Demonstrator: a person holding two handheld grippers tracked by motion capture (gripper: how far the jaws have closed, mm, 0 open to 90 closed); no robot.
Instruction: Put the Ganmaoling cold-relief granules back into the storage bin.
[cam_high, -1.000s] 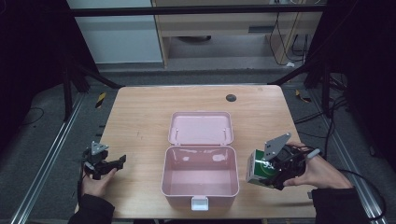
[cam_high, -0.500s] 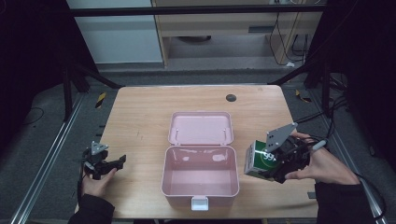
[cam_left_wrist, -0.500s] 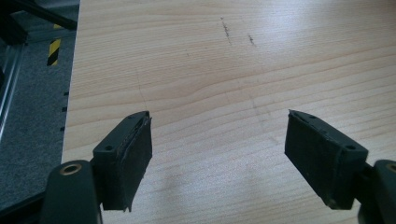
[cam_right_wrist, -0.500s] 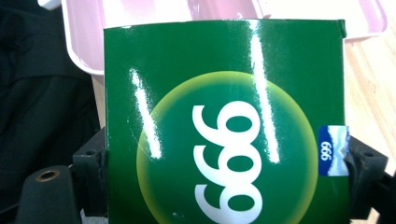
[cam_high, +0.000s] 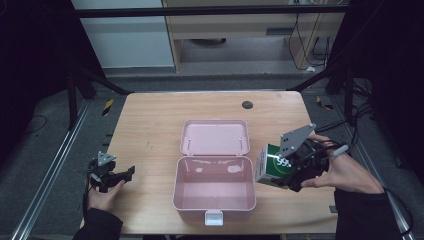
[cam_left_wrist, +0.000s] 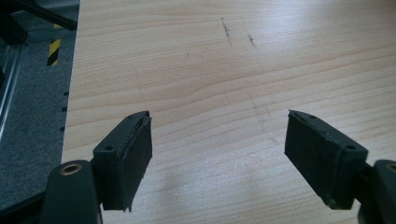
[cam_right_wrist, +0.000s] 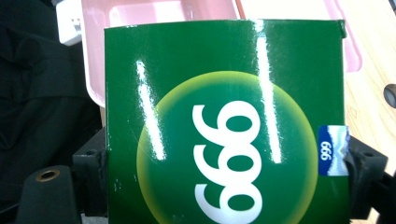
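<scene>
Pinching a green box (cam_high: 272, 165) by its two sides, the right gripper (cam_high: 295, 172) holds it tilted above the table (cam_high: 150, 125), just right of the open pink case (cam_high: 214, 187). Resting near the table's left edge, the left gripper (cam_high: 112, 176) has its jaws spread on nothing.

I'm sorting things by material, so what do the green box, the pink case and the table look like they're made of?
Green box: probably glossy printed cardboard, going by its sharp flat edges and streaky glare. Pink case: likely moulded plastic, smooth with rounded corners and a soft sheen. Table: wood or wood-look laminate, matte, with visible grain lines.
</scene>
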